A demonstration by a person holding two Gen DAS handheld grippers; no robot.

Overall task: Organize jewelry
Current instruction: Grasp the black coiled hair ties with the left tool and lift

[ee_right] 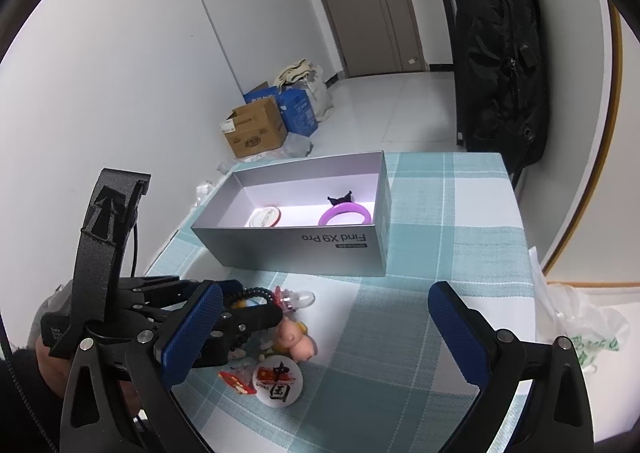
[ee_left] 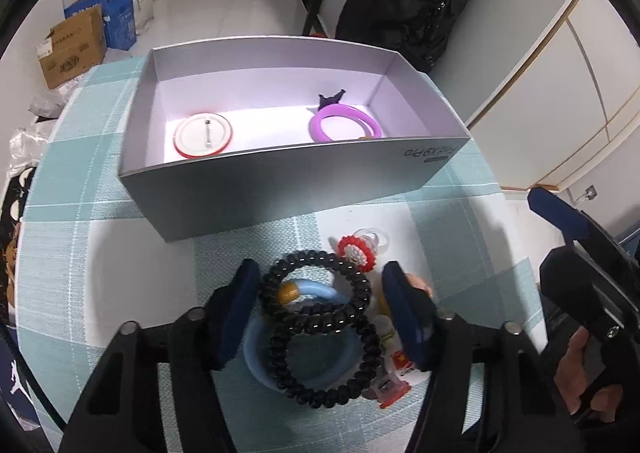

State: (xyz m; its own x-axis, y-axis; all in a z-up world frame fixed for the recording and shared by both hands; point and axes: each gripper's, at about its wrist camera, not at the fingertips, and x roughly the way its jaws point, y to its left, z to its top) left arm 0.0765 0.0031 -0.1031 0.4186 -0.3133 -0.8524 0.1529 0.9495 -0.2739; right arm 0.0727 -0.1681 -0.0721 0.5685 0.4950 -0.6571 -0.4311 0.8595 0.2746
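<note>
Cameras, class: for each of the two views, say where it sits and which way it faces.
Left wrist: sits on the left claw, looking steeply down at the black bead bracelet between its open fingers; the right claw and a hand show at right.
Right wrist: sits on the right claw, facing across the table; the left claw shows at left.
Shared: the grey box holding a purple bangle.

Black bead bracelet (ee_left: 316,293); purple bangle (ee_left: 344,123); teal-white plaid tablecloth (ee_left: 80,253); grey box (ee_left: 280,189)
</note>
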